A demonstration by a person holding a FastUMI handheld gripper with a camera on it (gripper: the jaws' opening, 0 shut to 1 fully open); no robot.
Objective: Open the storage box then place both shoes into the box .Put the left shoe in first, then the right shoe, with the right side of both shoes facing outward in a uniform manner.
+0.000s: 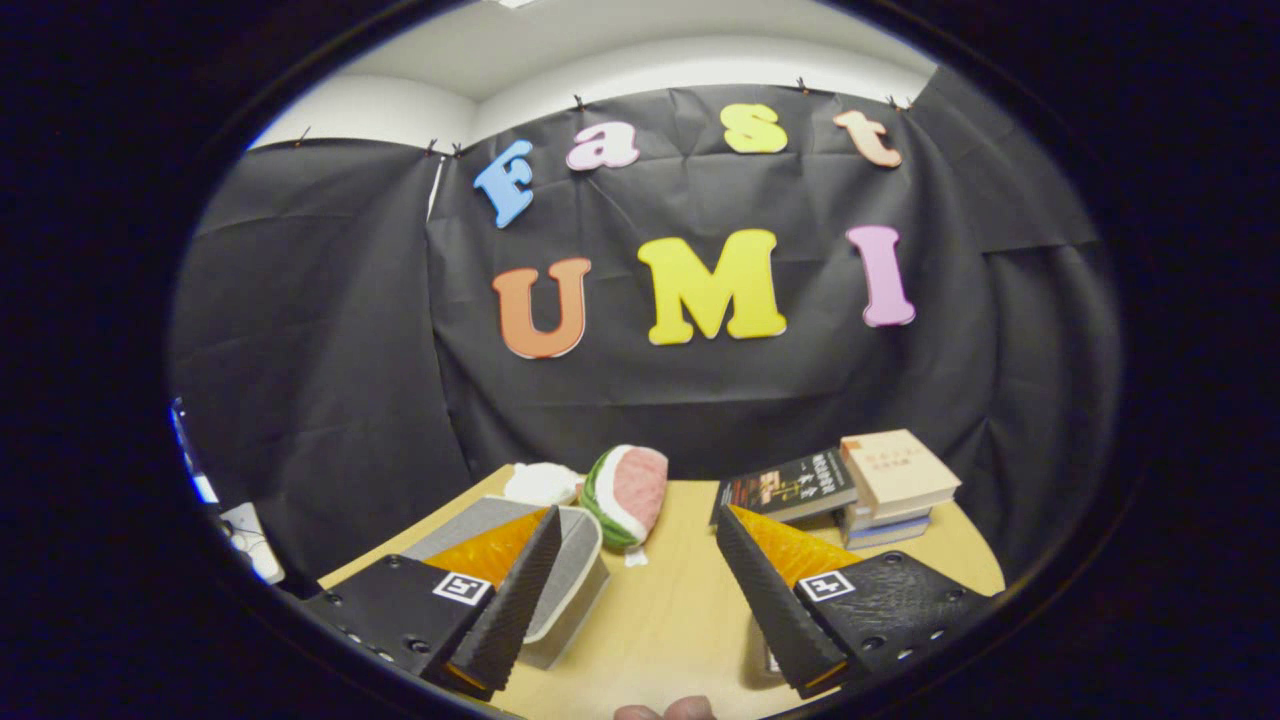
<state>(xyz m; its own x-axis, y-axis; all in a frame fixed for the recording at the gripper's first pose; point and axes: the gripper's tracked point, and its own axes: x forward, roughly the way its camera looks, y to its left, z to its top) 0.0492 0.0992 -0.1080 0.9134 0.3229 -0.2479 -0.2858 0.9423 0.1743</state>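
— Hovering above the table [670, 610], the gripper [640, 610] is standing wide open, is it not?

— Yes. Its two fingers are spreading well apart with bare tabletop showing between them, and they are gripping nothing. Each finger is carrying a small square black-and-white marker on its top.

— Is any writing showing?

— A dark book [790, 485] is lying beyond the right finger with pale lettering on its cover, too small to read. A tan book [895, 470] is resting on top of a small stack of books [885, 525] just beside it, and its cover print is also too fine to make out.

— Where is the storage box?

— A grey, light-rimmed storage box [570, 570] is sitting just under and behind the left finger, which is covering much of it. Its top is looking flat and grey; whether anything is lying inside cannot be told.

— What else is standing around it?

— A plush toy [630, 495] shaped like a watermelon slice is sitting just beyond the box, between the two fingers' lines, and a white soft thing [540, 483] is lying to its left. A person's fingertips [665, 710] are peeking in at the near edge of the table.
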